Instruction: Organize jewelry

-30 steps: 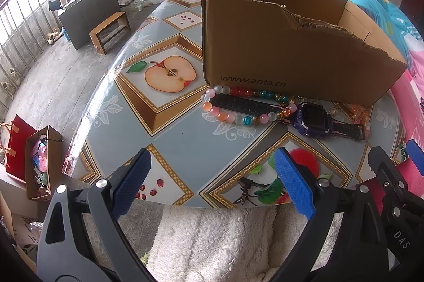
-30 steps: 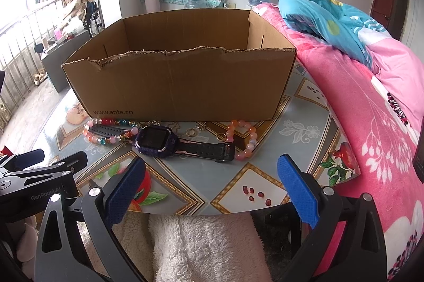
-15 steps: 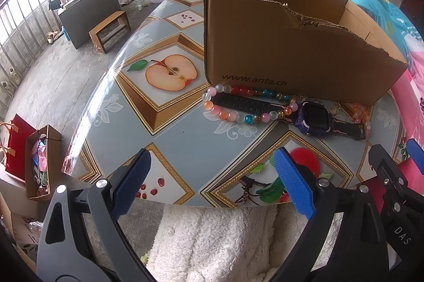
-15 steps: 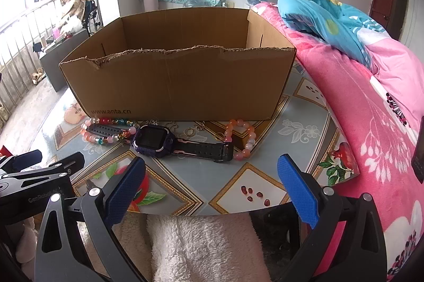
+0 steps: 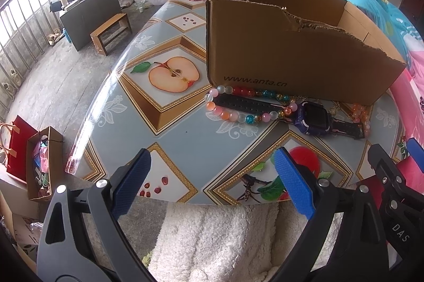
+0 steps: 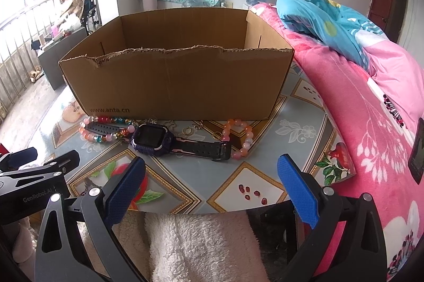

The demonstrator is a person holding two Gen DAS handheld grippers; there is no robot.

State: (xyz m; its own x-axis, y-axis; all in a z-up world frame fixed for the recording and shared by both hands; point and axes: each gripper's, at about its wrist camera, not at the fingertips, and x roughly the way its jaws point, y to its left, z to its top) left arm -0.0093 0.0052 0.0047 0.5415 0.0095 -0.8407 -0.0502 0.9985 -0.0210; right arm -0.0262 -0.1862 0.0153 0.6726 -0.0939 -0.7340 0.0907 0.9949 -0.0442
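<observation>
the jewelry lies in a loose row on the desk (image 6: pixel 299 128), just in front of the cardboard box (image 6: pixel 180 86), probably so each piece can go over the torn front wall in one short lift; nothing shows inside the box from here. the box is open-topped, its near edge ragged. the purple watch (image 6: pixel 152 140) is the bulkiest piece, its black strap lying flat and passing through the multicoloured bead bracelet (image 5: pixel 238 107) at the left end. a pink and orange bead bracelet (image 6: pixel 242 136) touches the strap's buckle end. small gold bits lie near the box's foot, too small to name. the left gripper (image 5: pixel 212 181) and right gripper (image 6: pixel 210 181) hover at the near desk edge, jaws spread wide and empty, apparently ready to reach in
</observation>
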